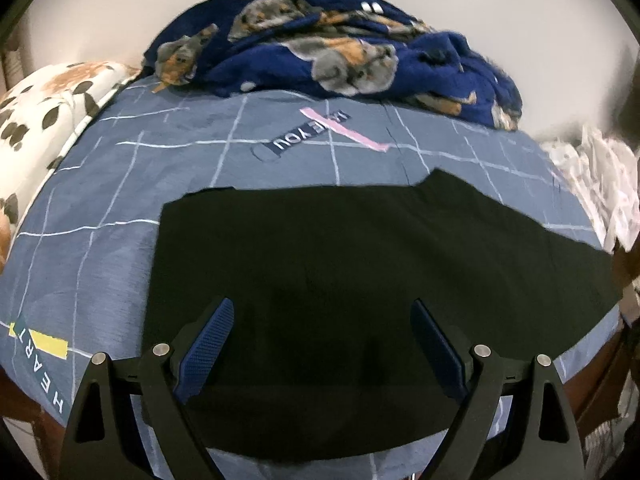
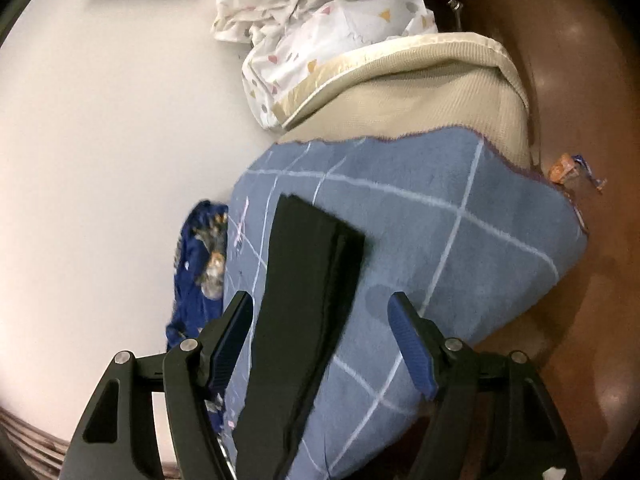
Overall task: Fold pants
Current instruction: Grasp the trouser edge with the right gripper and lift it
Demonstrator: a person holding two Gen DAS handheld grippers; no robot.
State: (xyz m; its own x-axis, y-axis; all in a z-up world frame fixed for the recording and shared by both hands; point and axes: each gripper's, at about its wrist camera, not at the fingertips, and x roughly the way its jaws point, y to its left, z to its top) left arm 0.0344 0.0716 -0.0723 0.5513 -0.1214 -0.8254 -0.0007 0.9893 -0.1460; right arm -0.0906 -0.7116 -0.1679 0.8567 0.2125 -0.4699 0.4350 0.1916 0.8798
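Observation:
Black pants [image 1: 340,264] lie flat on a blue checked bedsheet [image 1: 88,240]. In the left wrist view they fill the middle and stretch to the right. My left gripper [image 1: 322,312] is open just above the pants, with nothing between its blue pads [image 1: 212,340]. In the right wrist view the pants [image 2: 304,292] show as a long dark strip, legs stacked, ending at the hems [image 2: 320,216]. My right gripper [image 2: 320,304] is open above that strip, empty.
A crumpled navy dog-print blanket [image 1: 340,48] lies at the back of the bed. A floral pillow [image 1: 52,108] is at the left. White patterned cloth [image 2: 320,20] and a beige mattress end [image 2: 420,100] lie beyond the sheet [image 2: 460,220]. Brown floor [image 2: 600,320] is right.

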